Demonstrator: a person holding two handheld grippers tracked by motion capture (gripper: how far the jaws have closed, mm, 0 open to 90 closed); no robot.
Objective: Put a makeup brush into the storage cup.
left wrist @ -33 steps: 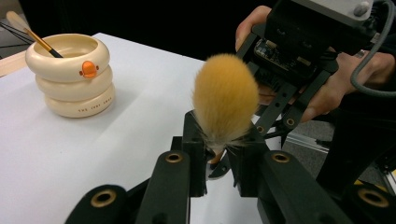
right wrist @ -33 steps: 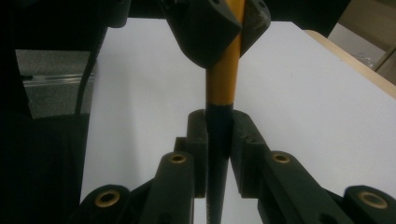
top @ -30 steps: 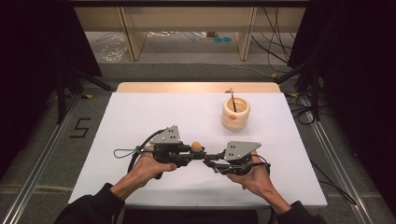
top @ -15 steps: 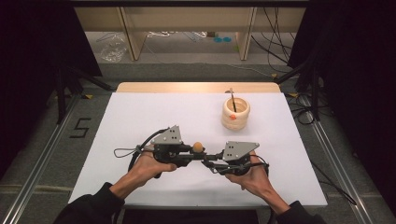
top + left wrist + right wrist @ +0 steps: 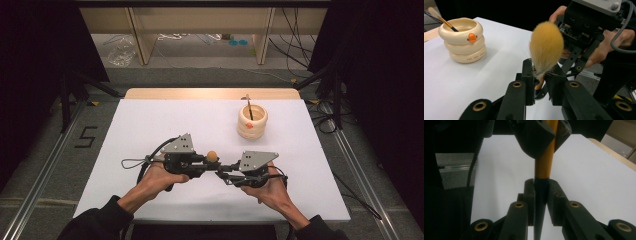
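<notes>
Both jaws clamped on one makeup brush (image 5: 212, 156): left gripper (image 5: 202, 164) below the bristles, right gripper (image 5: 225, 170) on the handle. Nothing has moved over the last second, probably a paused handover. Holder cup (image 5: 252, 121) sits at 1 o'clock from the brush.

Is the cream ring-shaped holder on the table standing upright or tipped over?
Upright. The holder rests flat on the white table, its opening facing up, and a thin brush leans inside it.
</notes>
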